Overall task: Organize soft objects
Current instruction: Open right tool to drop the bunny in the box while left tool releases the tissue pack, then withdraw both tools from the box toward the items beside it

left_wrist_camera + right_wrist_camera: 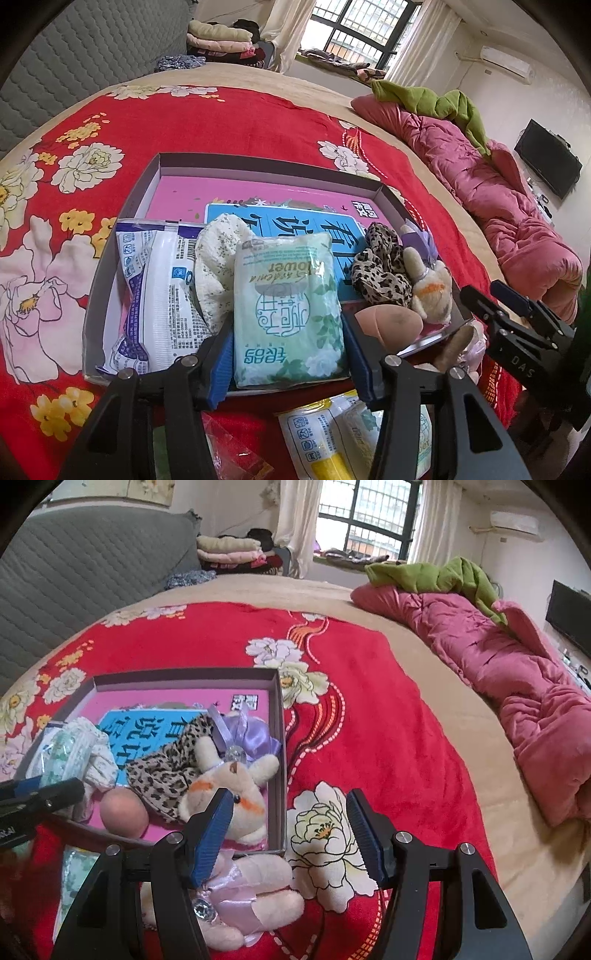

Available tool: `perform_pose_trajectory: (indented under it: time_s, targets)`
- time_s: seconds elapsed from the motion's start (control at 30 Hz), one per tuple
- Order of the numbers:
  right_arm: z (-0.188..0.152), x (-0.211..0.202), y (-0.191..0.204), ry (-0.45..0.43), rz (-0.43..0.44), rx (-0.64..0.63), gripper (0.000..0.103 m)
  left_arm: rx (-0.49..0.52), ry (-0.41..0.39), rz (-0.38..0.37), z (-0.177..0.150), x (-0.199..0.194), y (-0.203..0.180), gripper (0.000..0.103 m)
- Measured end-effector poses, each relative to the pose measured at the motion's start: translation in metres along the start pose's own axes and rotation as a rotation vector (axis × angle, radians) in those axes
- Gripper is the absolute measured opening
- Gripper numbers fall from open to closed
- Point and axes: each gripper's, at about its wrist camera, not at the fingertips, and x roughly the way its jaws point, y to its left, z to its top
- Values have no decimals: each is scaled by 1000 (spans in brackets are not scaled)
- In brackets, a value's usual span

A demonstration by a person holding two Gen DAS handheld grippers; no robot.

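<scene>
A shallow cardboard box [162, 158] with a pink and blue sheet in it lies on the red flowered blanket. My left gripper [290, 363] stands open at the box's near wall, its blue pads on either side of a green tissue pack [288, 306] that rests in the box. Also in the box are a white-blue pack [155, 295], a cream cloth [218, 258], a leopard scrunchie [380, 269], a beige sponge [384, 321] and a small plush toy [236, 786]. My right gripper [290, 797] is open above the blanket, just right of the box. A plush with pink ribbon [251, 893] lies under its left finger, outside the box.
More packs [332, 435] lie on the blanket in front of the box. A pink quilt [517, 686] with a green blanket [443, 576] runs along the bed's right side. A grey padded headboard [92, 561] and folded clothes [229, 550] are at the far left.
</scene>
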Motion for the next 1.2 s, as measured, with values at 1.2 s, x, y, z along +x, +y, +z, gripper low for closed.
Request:
perform_pose_trajectory:
  time_s: [1.2]
  targets:
    - [-1,-46,0,-93,39,0,73,24,-113,-5,-2,-63,-2,66]
